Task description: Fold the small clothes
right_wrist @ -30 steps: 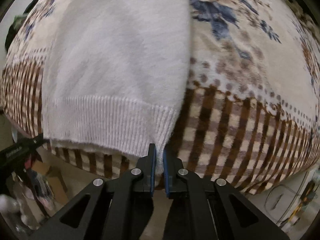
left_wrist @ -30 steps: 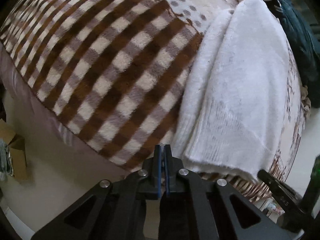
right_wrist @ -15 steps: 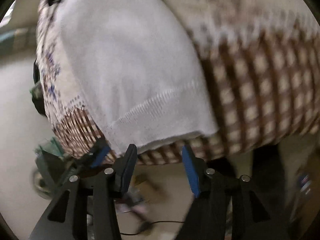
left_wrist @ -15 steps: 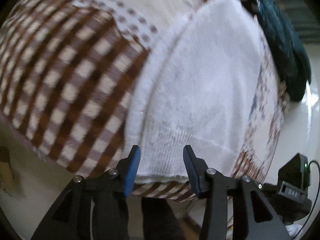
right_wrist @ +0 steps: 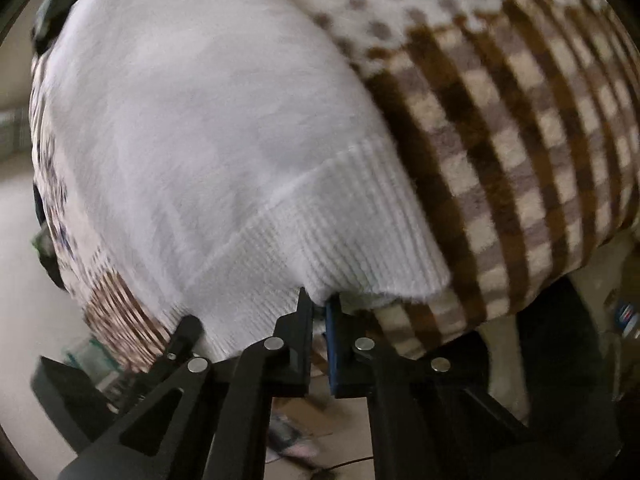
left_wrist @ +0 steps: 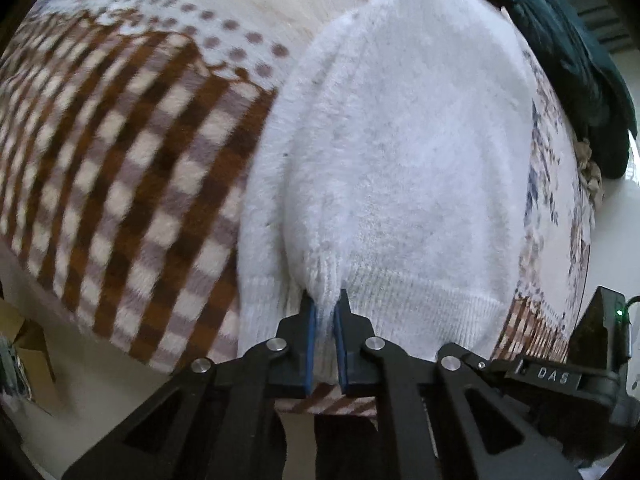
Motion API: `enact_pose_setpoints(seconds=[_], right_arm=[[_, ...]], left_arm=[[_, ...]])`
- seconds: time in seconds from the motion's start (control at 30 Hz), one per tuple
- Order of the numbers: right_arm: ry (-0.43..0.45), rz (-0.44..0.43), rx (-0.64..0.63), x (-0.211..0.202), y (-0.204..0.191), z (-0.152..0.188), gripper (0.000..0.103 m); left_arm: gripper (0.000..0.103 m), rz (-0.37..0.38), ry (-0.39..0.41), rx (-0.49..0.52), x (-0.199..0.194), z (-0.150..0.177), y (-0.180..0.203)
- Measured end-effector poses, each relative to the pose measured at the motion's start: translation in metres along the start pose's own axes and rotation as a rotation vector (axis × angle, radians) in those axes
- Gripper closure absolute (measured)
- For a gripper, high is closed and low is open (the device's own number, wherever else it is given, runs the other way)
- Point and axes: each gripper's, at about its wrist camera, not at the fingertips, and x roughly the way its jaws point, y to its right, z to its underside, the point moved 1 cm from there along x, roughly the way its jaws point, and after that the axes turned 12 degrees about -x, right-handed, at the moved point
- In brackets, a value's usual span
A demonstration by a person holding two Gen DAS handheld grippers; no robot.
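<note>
A fluffy white knit sweater [left_wrist: 400, 152] lies folded lengthwise on a bed, its ribbed hem toward me. My left gripper [left_wrist: 325, 308] is shut on a pinch of that hem, which bunches up between the blue pads. In the right wrist view the same sweater [right_wrist: 192, 128] fills the left half, and my right gripper [right_wrist: 320, 304] is shut on the lower edge of its ribbed hem [right_wrist: 352, 236]. The right gripper's black body [left_wrist: 592, 364] shows at the lower right of the left wrist view. The left gripper [right_wrist: 120, 376] shows at the lower left of the right wrist view.
The bed is covered by a brown and cream checked blanket [left_wrist: 120, 184] with a dotted, flowered middle [right_wrist: 420, 8]. A dark teal garment [left_wrist: 568, 60] lies at the bed's far right. A cardboard box [left_wrist: 28, 348] stands on the pale floor at the left.
Both grippers opened, moved over the sweater's hem and shut on it. The left one shifted right from the checked blanket; the right one rolled and sank onto the hem's edge.
</note>
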Motion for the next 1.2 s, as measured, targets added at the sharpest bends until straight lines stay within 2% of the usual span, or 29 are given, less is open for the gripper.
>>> enact_pose_setpoints(seconds=[0.17, 0.23, 0.37, 0.47, 0.6, 0.67, 0.73, 0.77, 0.8, 0.83, 0.87, 0.93, 1.03, 1.13, 1.2], right_arm=[[-0.003, 0.056, -0.139, -0.003, -0.032, 0.019, 0.098], [-0.002, 0.069, -0.161, -0.008, -0.035, 0.026, 0.098], [-0.013, 0.068, -0.166, -0.009, -0.033, 0.03, 0.098], [-0.028, 0.107, -0.205, 0.009, -0.047, 0.031, 0.098], [-0.107, 0.126, -0.236, 0.032, -0.054, 0.023, 0.097], [-0.13, 0.112, -0.273, 0.025, -0.062, 0.021, 0.088], [-0.13, 0.102, -0.313, 0.01, -0.066, 0.02, 0.071], [-0.117, 0.108, -0.328, -0.002, -0.068, 0.02, 0.054], [-0.099, 0.102, -0.343, -0.017, -0.07, 0.02, 0.045], [-0.086, 0.095, -0.351, -0.028, -0.074, 0.019, 0.045], [-0.07, 0.09, -0.353, -0.041, -0.076, 0.017, 0.045], [-0.039, 0.079, -0.345, -0.065, -0.085, 0.012, 0.045], [0.021, 0.055, -0.322, -0.097, -0.102, -0.003, 0.045], [0.093, 0.006, -0.309, -0.125, -0.131, -0.033, 0.044], [0.137, 0.014, -0.313, -0.144, -0.139, -0.062, 0.044]], left_arm=[[0.097, 0.01, 0.009, -0.052, -0.016, 0.011, -0.017], [0.097, 0.016, 0.005, -0.064, -0.017, 0.013, -0.023], [0.097, -0.024, 0.016, -0.078, -0.007, 0.01, -0.032], [0.097, -0.043, -0.013, -0.078, 0.01, 0.005, -0.045], [0.095, -0.05, -0.038, -0.023, 0.012, 0.0, -0.036], [0.093, -0.044, -0.03, -0.011, -0.001, -0.005, -0.028], [0.086, -0.036, -0.012, -0.004, -0.019, -0.009, -0.018], [0.081, -0.047, 0.008, 0.002, -0.032, -0.011, -0.013], [0.072, -0.037, 0.029, 0.008, -0.045, -0.014, -0.008], [0.066, -0.017, 0.044, 0.014, -0.057, -0.017, -0.002], [0.065, -0.009, 0.056, 0.018, -0.066, -0.021, 0.001], [0.065, 0.015, 0.088, 0.027, -0.086, -0.032, 0.011], [0.065, 0.081, 0.109, 0.025, -0.108, -0.066, 0.026], [0.065, 0.123, 0.127, 0.015, -0.117, -0.117, 0.052], [0.065, 0.138, 0.148, 0.027, -0.116, -0.154, 0.074]])
